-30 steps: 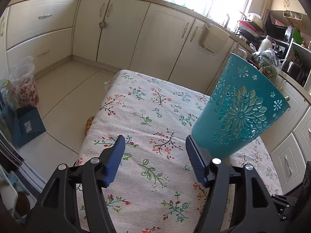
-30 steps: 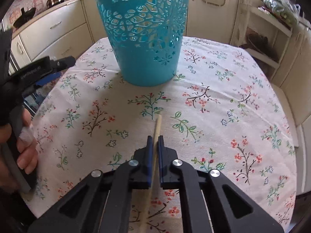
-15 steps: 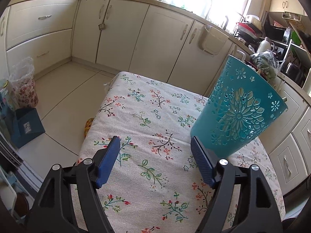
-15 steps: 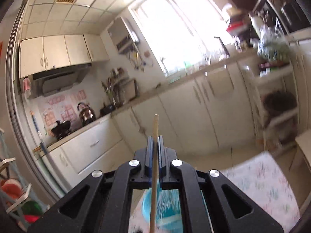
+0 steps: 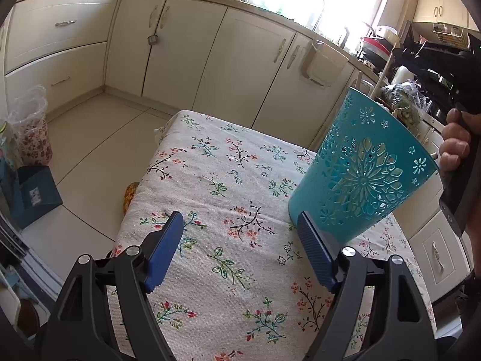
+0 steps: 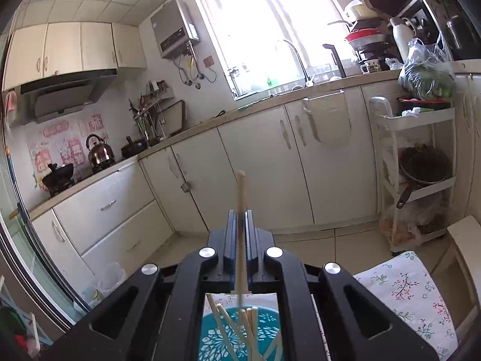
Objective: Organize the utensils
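Observation:
A teal cut-out plastic basket (image 5: pixel 360 174) stands on the floral tablecloth (image 5: pixel 228 180), just past my left gripper's right finger. My left gripper (image 5: pixel 240 237) hovers low over the cloth; its jaws are opening and only cloth lies between them. My right gripper (image 6: pixel 240 219) is shut on one pale wooden chopstick (image 6: pixel 240 192), which stands upright through the pads. Directly below it is the basket (image 6: pixel 216 340), holding several chopsticks (image 6: pixel 228 325). In the left wrist view a hand (image 5: pixel 457 147) holds the right gripper's handle beside the basket rim.
Cream kitchen cabinets (image 5: pixel 240 60) run behind the table. A white shelf cart (image 6: pixel 418 180) with pans stands at right. A stool corner (image 6: pixel 463 240) sits beside the table's edge (image 6: pixel 405 288). Bags (image 5: pixel 30 129) rest on the floor at left.
My right gripper rose from the tablecloth with the chopstick and now hangs over the basket, pointing far more level. My left jaws spread wider; the left hand stayed put.

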Tool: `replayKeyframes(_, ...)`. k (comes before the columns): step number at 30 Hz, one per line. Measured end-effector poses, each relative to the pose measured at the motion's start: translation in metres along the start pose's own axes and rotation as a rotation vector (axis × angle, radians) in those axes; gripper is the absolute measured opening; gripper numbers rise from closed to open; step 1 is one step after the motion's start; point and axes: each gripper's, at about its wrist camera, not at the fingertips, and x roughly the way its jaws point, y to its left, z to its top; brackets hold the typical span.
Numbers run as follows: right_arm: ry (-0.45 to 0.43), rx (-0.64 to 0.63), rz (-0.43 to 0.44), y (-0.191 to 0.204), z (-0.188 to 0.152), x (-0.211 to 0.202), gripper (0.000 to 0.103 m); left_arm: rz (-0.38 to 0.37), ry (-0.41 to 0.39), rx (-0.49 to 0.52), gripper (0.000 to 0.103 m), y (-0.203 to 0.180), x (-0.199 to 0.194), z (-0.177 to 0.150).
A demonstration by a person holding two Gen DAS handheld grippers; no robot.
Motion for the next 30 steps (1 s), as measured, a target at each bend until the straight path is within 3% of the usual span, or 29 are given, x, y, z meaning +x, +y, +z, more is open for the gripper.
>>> replayKeyframes(4,0.064,-0.009,0.011,0.000,-0.010,-0.006,0.009,0.003,0.006,-0.004,0.076,0.001,0.001,0.000)
replayKeyframes(9,0.084,0.066,0.007,-0.003,-0.031,-0.058,0.030,0.018,0.023,0.015,0.081,-0.001,0.002,0.002)
replayKeyframes(11,0.095,0.099,-0.017,-0.001,-0.046,-0.088,0.051,0.057,0.024,0.058,0.082,-0.006,-0.008,0.005)
replayKeyframes(14,0.144,0.169,-0.072,0.002,-0.074,-0.132,0.073,0.081,0.023,0.111,0.088,-0.014,-0.042,0.011)
replayKeyframes(16,0.191,0.187,-0.134,0.009,-0.091,-0.155,0.079,0.124,-0.007,0.187,0.095,-0.026,-0.074,0.015)
replayKeyframes(19,0.214,0.181,-0.211,0.023,-0.108,-0.192,0.093,0.166,-0.038,0.274,0.095,-0.041,-0.118,0.016)
replayKeyframes(21,0.211,0.158,-0.249,0.037,-0.112,-0.216,0.094,0.225,-0.068,0.304,0.095,-0.050,-0.151,0.013)
replayKeyframes(26,0.163,0.075,-0.297,0.072,-0.099,-0.263,0.096,0.241,-0.149,0.264,0.095,-0.052,-0.232,0.010)
replayKeyframes(30,0.146,0.035,-0.269,0.097,-0.086,-0.287,0.096,0.204,-0.094,0.237,0.095,-0.048,-0.271,0.012)
